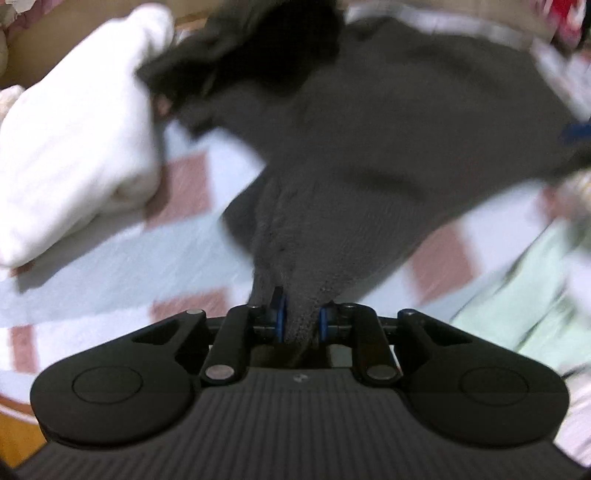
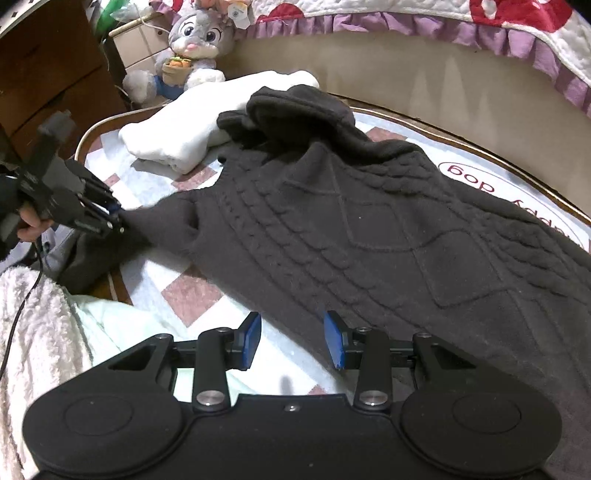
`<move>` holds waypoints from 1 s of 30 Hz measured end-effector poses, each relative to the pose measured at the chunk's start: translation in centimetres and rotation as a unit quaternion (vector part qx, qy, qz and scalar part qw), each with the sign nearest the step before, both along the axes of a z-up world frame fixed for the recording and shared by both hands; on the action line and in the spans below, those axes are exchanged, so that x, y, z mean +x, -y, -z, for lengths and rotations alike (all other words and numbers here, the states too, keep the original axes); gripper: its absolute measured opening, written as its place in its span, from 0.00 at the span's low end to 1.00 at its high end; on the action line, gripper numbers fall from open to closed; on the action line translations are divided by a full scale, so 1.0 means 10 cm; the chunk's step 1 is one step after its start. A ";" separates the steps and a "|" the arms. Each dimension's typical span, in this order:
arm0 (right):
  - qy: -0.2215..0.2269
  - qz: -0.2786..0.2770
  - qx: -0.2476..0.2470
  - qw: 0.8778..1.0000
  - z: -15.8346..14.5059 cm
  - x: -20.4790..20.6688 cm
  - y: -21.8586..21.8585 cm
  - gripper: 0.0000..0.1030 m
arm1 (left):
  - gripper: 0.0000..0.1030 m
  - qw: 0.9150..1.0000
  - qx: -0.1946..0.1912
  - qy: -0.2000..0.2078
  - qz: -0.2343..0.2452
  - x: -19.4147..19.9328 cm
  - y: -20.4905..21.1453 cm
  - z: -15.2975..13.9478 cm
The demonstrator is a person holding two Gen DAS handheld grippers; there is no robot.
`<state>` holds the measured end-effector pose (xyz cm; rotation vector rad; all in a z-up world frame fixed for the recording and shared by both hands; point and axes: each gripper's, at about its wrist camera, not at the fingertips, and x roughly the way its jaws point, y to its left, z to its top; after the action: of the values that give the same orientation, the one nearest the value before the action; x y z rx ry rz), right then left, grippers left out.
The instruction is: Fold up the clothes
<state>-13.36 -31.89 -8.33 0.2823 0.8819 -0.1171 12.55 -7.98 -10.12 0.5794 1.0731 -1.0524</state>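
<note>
Charcoal cable-knit sweater (image 2: pixel 369 229) lies spread, corner clamped in left gripper (image 1: pixel 301 325), right gripper (image 2: pixel 291 341) released.

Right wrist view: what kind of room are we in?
Most likely a bedroom, folding on a bed. Clues: the checked quilt under the dark cable-knit sweater, a plush bunny at the far edge, and a frilled quilted bedspread behind.

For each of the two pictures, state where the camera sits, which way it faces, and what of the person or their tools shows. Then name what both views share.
Left wrist: on the left gripper, facing down along its fingers, shut on the dark sweater.
Right wrist: on the right gripper, open over the sweater's edge; the left gripper and a hand show far left.
Shared: sweater, folded white garment, checked cover.
</note>
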 end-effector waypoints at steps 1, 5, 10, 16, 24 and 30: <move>0.003 0.002 0.010 1.000 0.01 0.01 0.01 0.42 | 0.15 0.999 -0.024 -0.024 -0.008 0.00 0.03 -0.08; 0.024 -0.010 0.071 0.997 0.05 0.09 -0.03 0.42 | 0.12 0.988 -0.099 -0.114 -0.044 0.03 0.34 -0.27; 0.041 -0.057 0.123 0.990 0.13 0.29 -0.25 0.42 | 0.12 0.963 -0.158 -0.184 -0.115 0.20 0.82 -0.08; 0.038 -0.023 0.169 0.985 0.48 0.52 -0.35 0.46 | 0.12 0.921 -0.200 -0.269 -0.201 0.24 0.88 0.43; 0.029 0.005 0.249 0.968 0.93 0.87 -0.53 0.51 | 0.12 0.925 -0.220 -0.250 -0.184 0.25 0.67 0.37; 0.098 0.004 0.321 0.942 0.88 0.86 -0.56 0.09 | 0.12 0.947 -0.222 -0.171 -0.156 0.11 0.50 0.13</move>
<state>-4.76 -26.33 -17.16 0.8917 0.7000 0.1961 13.64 -12.96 -11.41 -0.1425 1.1325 -1.0880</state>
